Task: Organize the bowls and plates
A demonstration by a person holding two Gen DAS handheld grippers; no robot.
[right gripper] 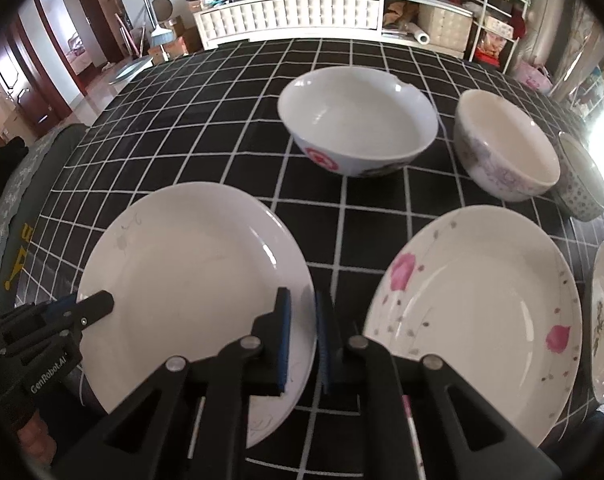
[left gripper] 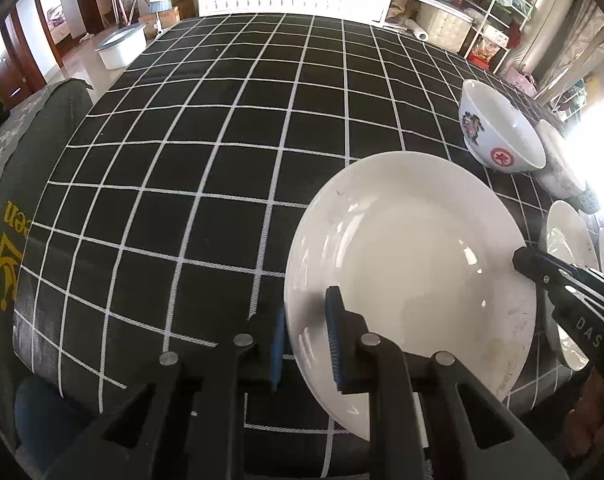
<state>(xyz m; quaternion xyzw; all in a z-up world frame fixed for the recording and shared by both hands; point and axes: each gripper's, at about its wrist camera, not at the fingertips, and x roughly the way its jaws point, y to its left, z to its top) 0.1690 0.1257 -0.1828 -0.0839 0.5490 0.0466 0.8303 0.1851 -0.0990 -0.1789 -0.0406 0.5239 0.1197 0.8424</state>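
Both wrist cameras sit low and close over the checked tablecloth (left gripper: 205, 168), looking forward along their own fingers toward the white cabinet (right gripper: 289, 16) at the far end. They share the plain white plate (left gripper: 414, 264), seen from opposite rims, and apparently the red-stamped bowl (right gripper: 358, 128).

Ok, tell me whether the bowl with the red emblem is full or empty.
Empty. The right wrist view looks into the red-emblem bowl and shows only bare white interior, with a chip in its rim.
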